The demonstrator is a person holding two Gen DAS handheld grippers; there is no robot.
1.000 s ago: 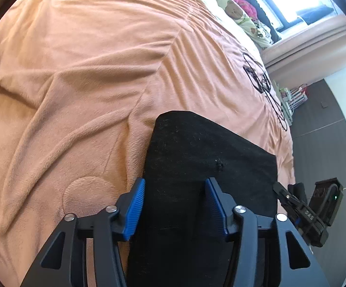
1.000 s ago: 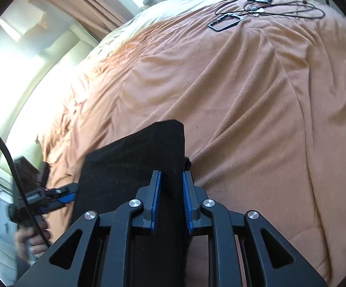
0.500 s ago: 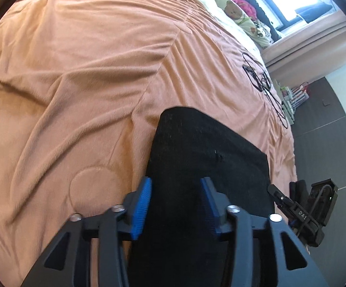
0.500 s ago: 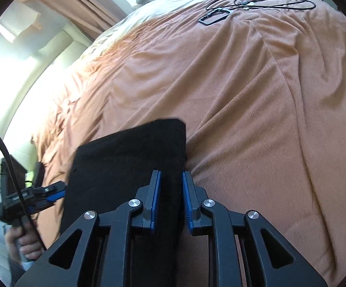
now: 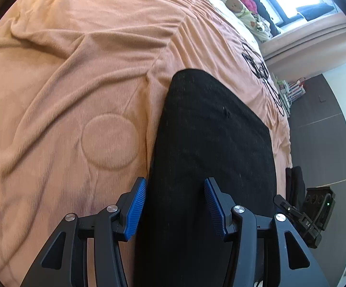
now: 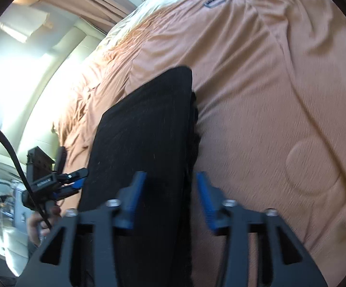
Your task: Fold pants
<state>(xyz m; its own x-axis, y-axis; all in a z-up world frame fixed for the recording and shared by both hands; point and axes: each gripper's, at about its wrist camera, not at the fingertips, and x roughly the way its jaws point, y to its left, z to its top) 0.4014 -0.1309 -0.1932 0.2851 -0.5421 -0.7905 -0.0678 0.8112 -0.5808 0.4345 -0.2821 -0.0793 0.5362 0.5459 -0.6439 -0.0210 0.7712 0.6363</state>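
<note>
The folded black pants (image 5: pixel 211 148) are found at frame centre on the orange blanket (image 5: pixel 77 71). The left gripper (image 5: pixel 175 205) stands spread over them; the right gripper (image 6: pixel 170 196) is opening, nothing pinched. Release should be clean, the fold left undisturbed. No containers are seen.

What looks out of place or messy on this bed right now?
Not much. The black pants lie folded flat on the rumpled orange blanket; along their right edge the lower layers stick out unevenly. A tangle of black cables lies farther up the bed.
</note>
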